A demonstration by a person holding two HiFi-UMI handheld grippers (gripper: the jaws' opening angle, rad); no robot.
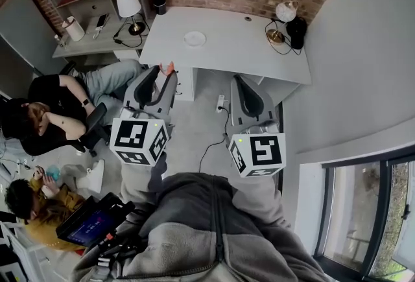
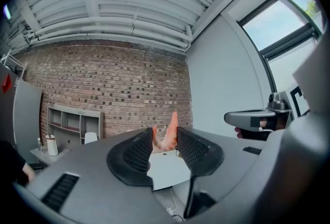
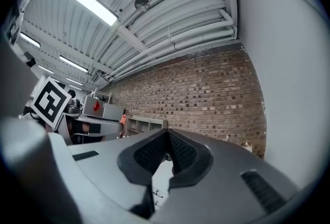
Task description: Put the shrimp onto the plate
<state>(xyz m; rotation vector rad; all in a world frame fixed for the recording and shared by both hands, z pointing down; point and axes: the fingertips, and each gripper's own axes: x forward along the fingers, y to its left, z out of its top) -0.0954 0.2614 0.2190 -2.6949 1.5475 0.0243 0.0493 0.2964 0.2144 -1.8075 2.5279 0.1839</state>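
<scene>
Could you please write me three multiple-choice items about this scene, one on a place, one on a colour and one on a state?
1. Where is the plate?
A. on the white desk
B. on the floor
C. on a chair

2. What colour is the shrimp?
A. green
B. orange-pink
C. blue

3. How is the left gripper?
A. open and empty
B. shut on the shrimp
C. lying on the desk

Answers: 1 A, the plate lies on the desk top near the brick wall; 2 B, orange-pink shows between the jaws; 3 B, the jaws clamp its sides in mid-air.
</scene>
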